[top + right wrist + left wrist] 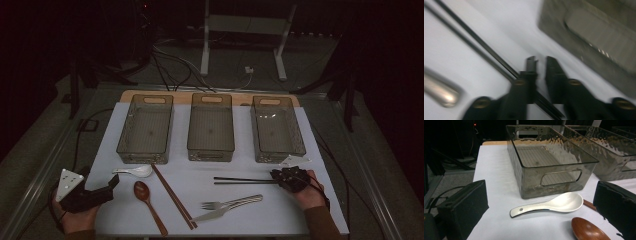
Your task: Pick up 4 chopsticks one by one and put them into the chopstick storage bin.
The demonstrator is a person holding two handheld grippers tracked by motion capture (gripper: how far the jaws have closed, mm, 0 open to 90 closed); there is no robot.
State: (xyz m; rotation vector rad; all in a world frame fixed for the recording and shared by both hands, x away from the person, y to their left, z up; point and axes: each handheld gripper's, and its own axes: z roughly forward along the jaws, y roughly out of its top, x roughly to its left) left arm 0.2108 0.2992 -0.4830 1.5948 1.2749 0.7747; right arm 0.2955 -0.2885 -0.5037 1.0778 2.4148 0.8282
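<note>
1. The right gripper is sitting at the right end of the black chopsticks, which are lying on the white surface just in front of the right bin.
2. In the right gripper view, the right gripper is showing its jaws standing slightly apart, with a narrow gap between them. The black chopsticks are passing beside and under the left-hand jaw, not between the two. The picture is blurred, so contact cannot be told.
3. The left gripper is resting at the near left corner of the surface, its jaws spread wide and grasping nothing.
4. In the left gripper view, the white spoon is lying between the wide jaws and further out, just in front of the left bin. The wooden spoon is lying nearer, beside the right-hand jaw.
5. The brown chopsticks are lying diagonally between the wooden spoon and the two forks.
6. The middle bin is standing between the other two, all three at the far side of the surface.
7. No brand, label or writing is readable on any item.
</note>
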